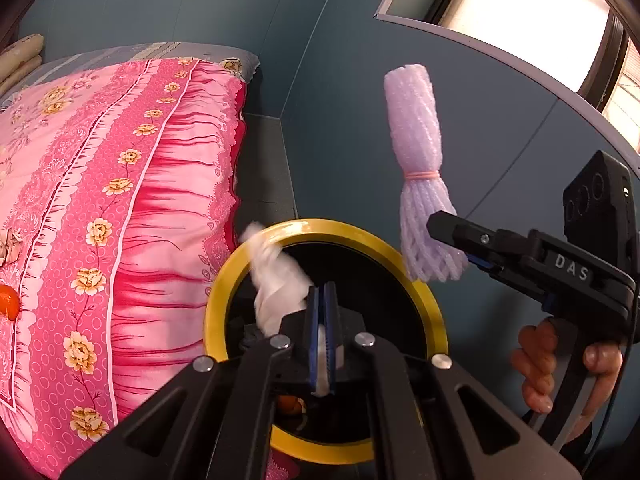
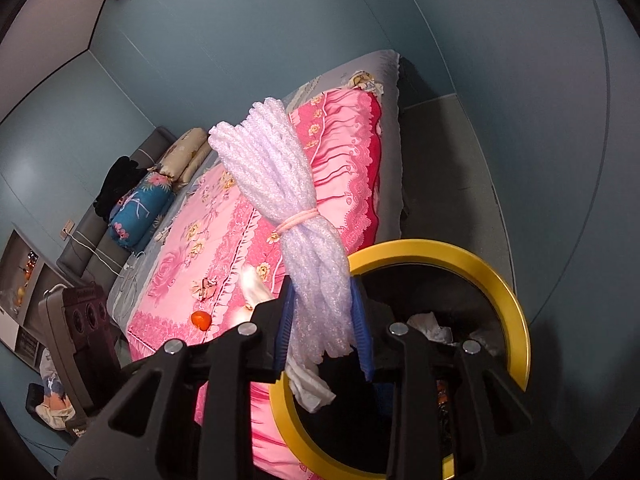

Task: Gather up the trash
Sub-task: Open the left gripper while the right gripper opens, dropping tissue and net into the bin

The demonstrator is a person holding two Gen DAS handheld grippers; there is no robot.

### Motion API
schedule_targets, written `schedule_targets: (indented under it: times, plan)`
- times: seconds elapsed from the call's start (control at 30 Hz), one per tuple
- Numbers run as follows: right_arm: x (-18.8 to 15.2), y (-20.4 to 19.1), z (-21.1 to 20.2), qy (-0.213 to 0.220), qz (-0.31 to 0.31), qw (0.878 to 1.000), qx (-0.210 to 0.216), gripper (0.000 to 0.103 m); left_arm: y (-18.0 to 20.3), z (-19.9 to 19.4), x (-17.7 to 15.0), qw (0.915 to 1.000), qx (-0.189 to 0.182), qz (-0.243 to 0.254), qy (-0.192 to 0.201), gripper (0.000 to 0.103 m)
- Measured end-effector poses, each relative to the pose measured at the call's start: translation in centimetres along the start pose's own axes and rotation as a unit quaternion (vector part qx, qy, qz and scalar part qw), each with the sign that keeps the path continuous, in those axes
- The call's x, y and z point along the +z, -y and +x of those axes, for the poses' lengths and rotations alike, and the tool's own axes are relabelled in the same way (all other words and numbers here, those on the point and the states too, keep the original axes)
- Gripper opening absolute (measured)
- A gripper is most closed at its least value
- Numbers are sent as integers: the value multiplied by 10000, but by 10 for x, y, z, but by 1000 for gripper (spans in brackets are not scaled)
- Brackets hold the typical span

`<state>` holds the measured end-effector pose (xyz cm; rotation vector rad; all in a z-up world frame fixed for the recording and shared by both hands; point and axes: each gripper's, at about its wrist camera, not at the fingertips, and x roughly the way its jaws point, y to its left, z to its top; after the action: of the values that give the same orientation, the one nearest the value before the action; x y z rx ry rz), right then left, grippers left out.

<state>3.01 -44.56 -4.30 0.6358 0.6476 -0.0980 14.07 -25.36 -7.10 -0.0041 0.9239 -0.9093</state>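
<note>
My left gripper (image 1: 322, 292) is shut on a crumpled white tissue (image 1: 276, 280), held over the mouth of a black bin with a yellow rim (image 1: 224, 292). To the right, my right gripper (image 1: 440, 248) grips the lower end of a pale purple foam net bundle (image 1: 416, 132) tied with a pink rubber band. That bundle stands upright above the bin's far edge. In the right wrist view the bundle (image 2: 276, 172) sits between the blue pads of the right gripper (image 2: 324, 292), touching both. The tissue (image 2: 312, 388) hangs below, over the bin's rim (image 2: 512, 304).
A bed with a pink floral quilt (image 1: 120, 200) stands close to the bin's left. On it lie an orange fruit (image 2: 201, 320) and a crumpled scrap (image 2: 204, 288). Paper trash (image 2: 432, 328) lies inside the bin. A hand (image 1: 536, 368) holds the right gripper's handle. Blue walls surround.
</note>
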Motion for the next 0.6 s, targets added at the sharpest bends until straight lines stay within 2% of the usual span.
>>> schedule_targets:
  times: [0.03,0.07,0.13,0.33,0.4,0.47,0.6]
  plan:
    - [0,2,1,6,21,10000,-49,31,-1,-1,-1,10000,-15,-30,4,10]
    - [-1,3,2,23,46,10000,-81,33,-2,-1,-2,10000,-35,-81,16,28]
    - [-1,7,0,90,145,9998,-102,39,-7,-7,-3,9997,41,-220,132,53]
    - [-1,15,-6,379,301,9988,-117,59,-28,-19,-4,9979,380,-409,326,61]
    - [0,16,-7,457,246,9986,-72,62,-38,-24,-4,9966,517,-491,412,65]
    - [0,14,-7,573,181,9981,141,70,-47,-28,-4,9954,593,-584,480,67]
    - [6,11,-6,773,-83,9960,450,77,-66,-43,-5,9920,832,-673,666,70]
